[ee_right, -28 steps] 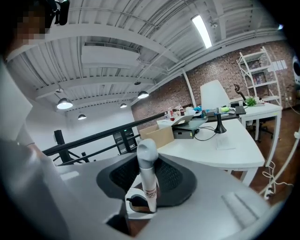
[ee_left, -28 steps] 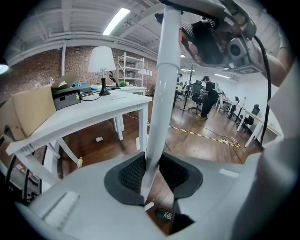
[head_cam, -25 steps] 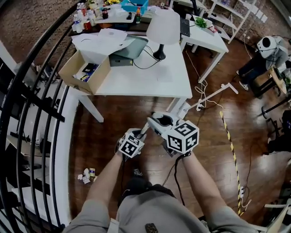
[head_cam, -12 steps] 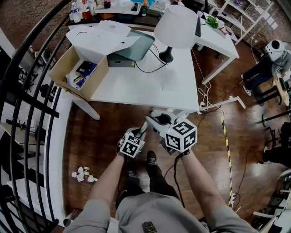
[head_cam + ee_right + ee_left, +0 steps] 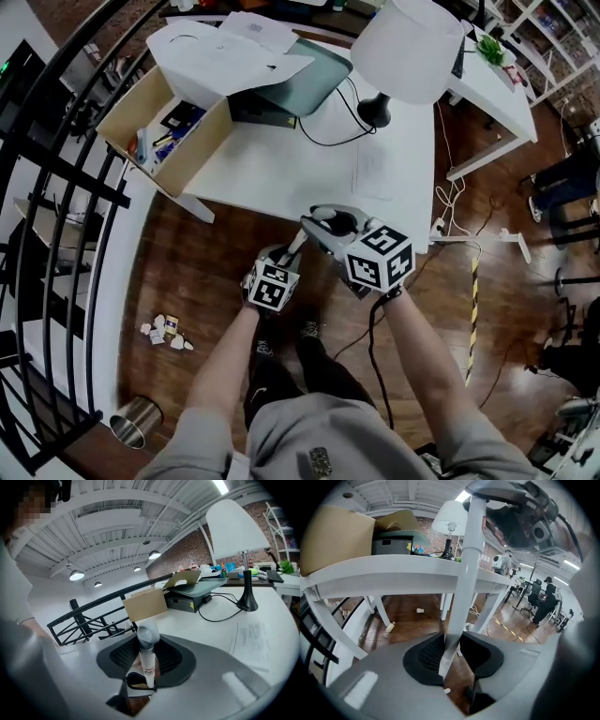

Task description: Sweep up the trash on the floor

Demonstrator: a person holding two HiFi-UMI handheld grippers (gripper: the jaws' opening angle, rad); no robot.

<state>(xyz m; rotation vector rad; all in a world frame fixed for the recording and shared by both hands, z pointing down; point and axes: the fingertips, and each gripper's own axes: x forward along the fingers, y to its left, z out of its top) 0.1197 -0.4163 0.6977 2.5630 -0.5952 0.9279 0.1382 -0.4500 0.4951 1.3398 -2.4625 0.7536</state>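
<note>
Two grips share one white handle [image 5: 464,573]: the left gripper [image 5: 452,651] is clamped low on the shaft, and the right gripper [image 5: 146,660] is closed round its rounded top end. Keep both firm — the lower hand steers, the upper pivots. The trash [image 5: 165,329] lies on the wooden floor [image 5: 216,272], well apart to the left — turn there before sweeping.

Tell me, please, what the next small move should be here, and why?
Probably carry the white handle leftward in the head view, toward the trash pile by the railing. The left gripper and right gripper are both closed on the handle, but the scraps lie well off to the side, not yet reached.
</note>
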